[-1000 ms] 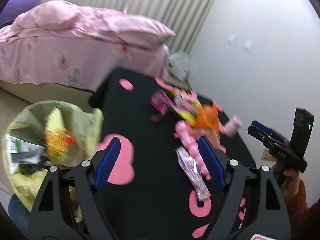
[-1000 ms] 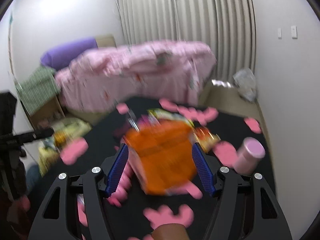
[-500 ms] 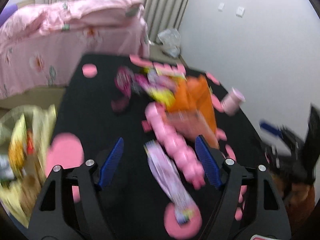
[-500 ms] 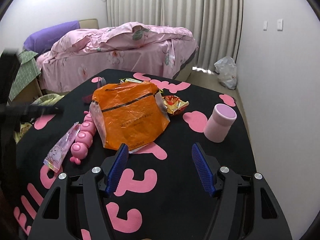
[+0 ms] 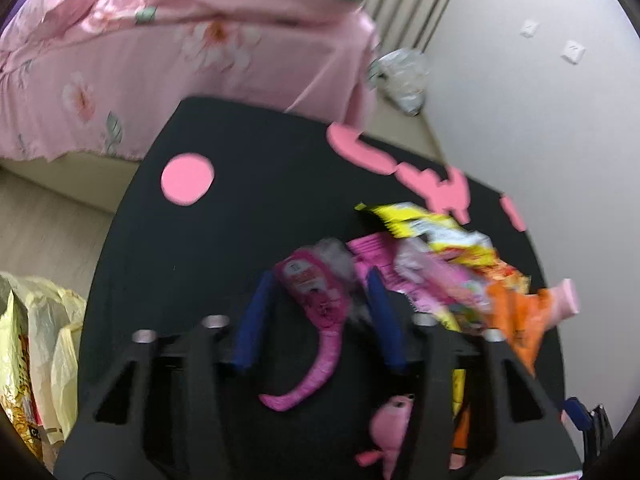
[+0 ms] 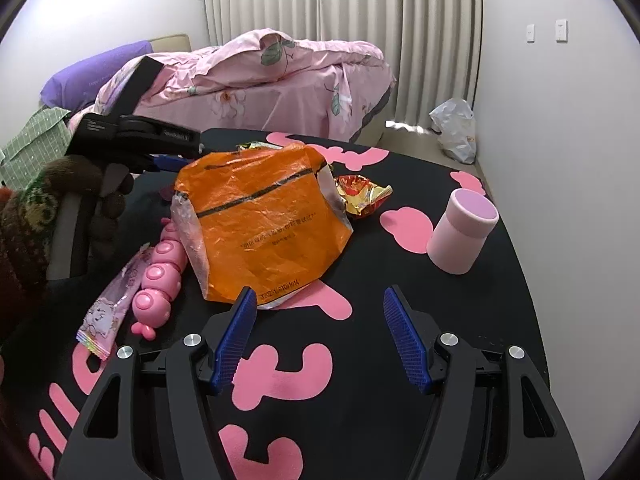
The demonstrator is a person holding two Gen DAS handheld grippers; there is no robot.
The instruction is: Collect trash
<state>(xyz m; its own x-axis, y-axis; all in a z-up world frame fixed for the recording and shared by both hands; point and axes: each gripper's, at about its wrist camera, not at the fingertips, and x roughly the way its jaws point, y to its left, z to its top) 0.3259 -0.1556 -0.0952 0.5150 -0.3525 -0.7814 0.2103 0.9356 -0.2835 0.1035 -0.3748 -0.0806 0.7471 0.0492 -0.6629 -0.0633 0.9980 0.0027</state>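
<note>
Litter is strewn over the black table with pink shapes (image 6: 400, 360). A magenta crumpled wrapper (image 5: 316, 296) is framed by the left gripper (image 5: 320, 286), whose jaws have just been closing; contact cannot be told through blur. The right gripper (image 6: 316, 304) is held apart, empty, just before a crinkled orange plastic bag (image 6: 260, 220).

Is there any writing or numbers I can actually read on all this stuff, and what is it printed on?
Orange bag: one line of small print across the middle, not readable.
Orange bag, bottom edge: a printed code, digits too small to read surely.
Left hand-held gripper: small white lettering on its black body, unreadable.
Pink packet: a label, blurred by motion.
Yellow wrapper: print blurred.
Nothing reads clearly.
</note>
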